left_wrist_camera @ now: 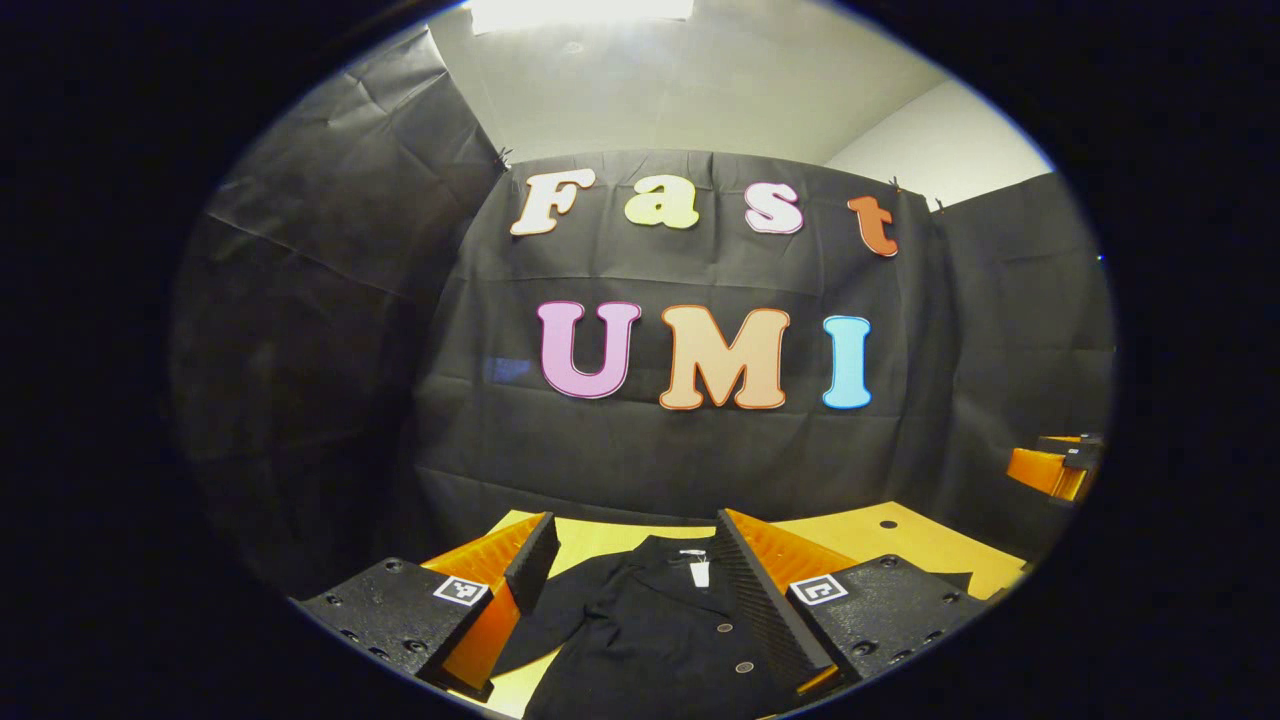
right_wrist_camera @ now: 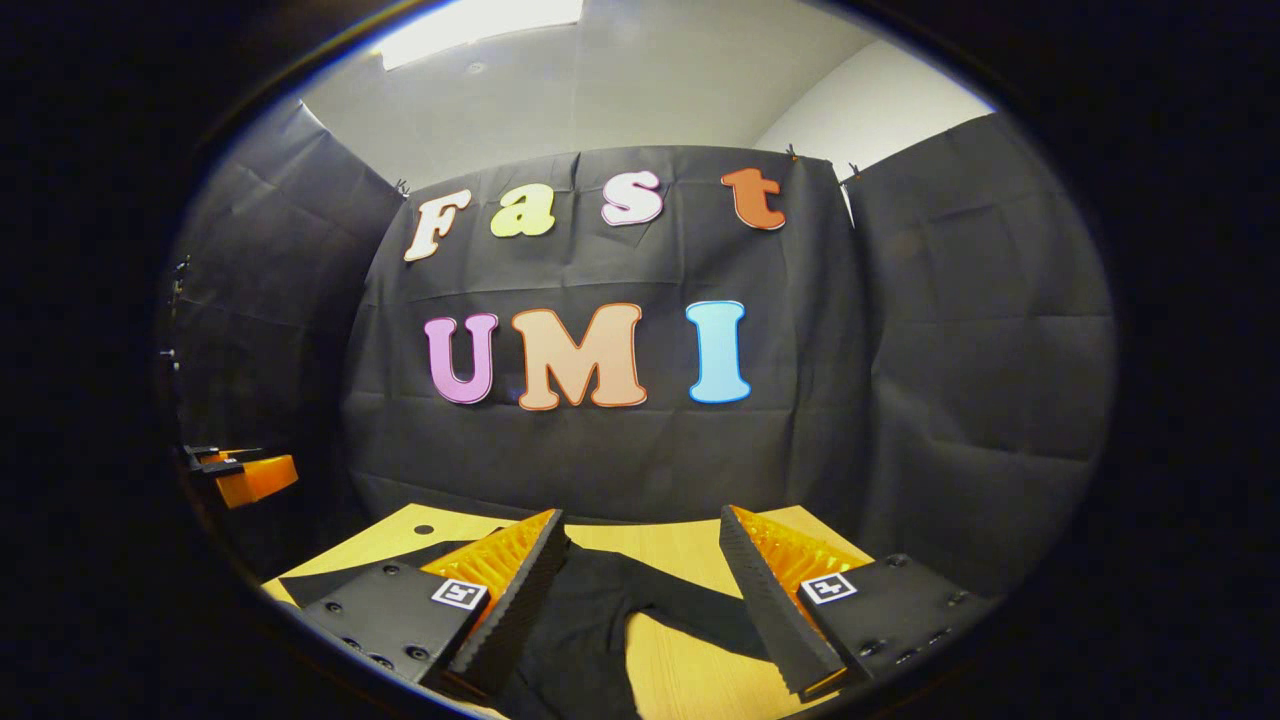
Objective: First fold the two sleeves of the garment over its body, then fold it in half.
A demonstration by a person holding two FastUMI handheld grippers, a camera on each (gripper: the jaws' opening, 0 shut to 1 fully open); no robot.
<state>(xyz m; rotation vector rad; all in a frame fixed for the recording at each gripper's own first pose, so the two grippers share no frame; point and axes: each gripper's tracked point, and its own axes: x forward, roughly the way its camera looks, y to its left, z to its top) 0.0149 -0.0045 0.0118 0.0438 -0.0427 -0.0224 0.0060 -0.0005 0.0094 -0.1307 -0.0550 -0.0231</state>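
Left gripper (left_wrist_camera: 635, 565) held above table (left_wrist_camera: 900, 545), fingers spread wide, grasping nothing. Black garment (left_wrist_camera: 650, 630) lay flat on table below, collar toward booth wall, buttons visible, one sleeve angled out. Right gripper (right_wrist_camera: 640, 560) likewise parted, empty, over a garment sleeve (right_wrist_camera: 690, 610) stretched across wood. Other gripper seen at far edge.

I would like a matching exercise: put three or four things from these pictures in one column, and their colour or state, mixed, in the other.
Things:
1. garment
2. table
3. left gripper
4. collar tag

States:
A. white
B. open above the cloth
C. black, sleeves spread out
D. yellow wood

Pairs: 1-C, 2-D, 3-B, 4-A
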